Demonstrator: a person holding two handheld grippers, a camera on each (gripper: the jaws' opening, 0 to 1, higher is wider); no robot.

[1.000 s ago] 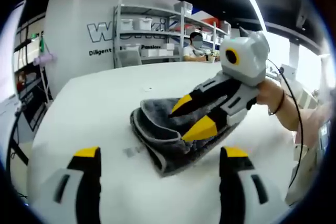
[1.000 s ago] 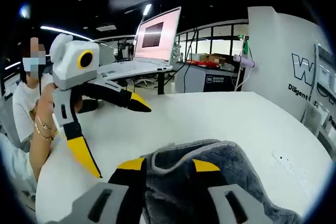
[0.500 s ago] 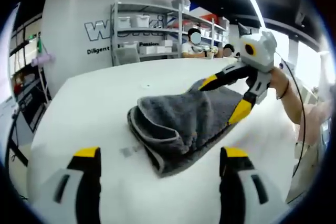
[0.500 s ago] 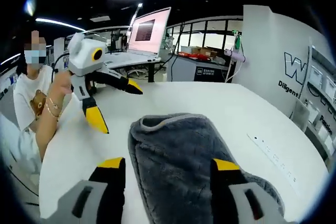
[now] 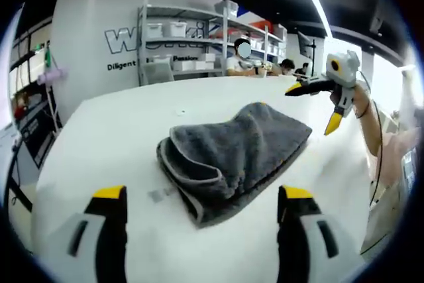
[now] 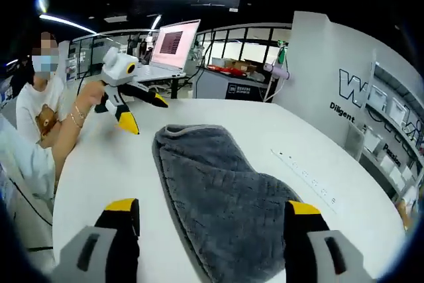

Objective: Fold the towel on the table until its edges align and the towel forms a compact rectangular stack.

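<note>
We held the left gripper [image 5: 199, 230] with its jaws wide apart and nothing between them, low over the table [image 5: 106, 130]. The towel [image 5: 232, 154] lay ahead of it, just beyond the tips and centred between the two jaws, resting flat on the white top. From this side we looked at its folded end: layered edges bulged toward us, and its long axis ran away from us and toward our right, ending near the right gripper [image 5: 318, 101], which hung in the air past that far end, clear of the cloth.

In the right gripper view the towel [image 6: 225, 197] spread from between our own jaws out toward the left gripper [image 6: 142, 107], long axis again along our line of sight. The right gripper [image 6: 211, 230] also stood spread open and empty, above the near part of the cloth; we could not tell whether the tips touched it. The left gripper sat beside the far rounded end, apart from it.

So each claw faced one short end, and the towel stretched between them. We judged it folded but loose: the edges did not line up squarely. Any further fold would likely bring one short end over the other, and neither claw seemed clearly nearer. The soft pile would probably slump unless pinched at a corner.
</note>
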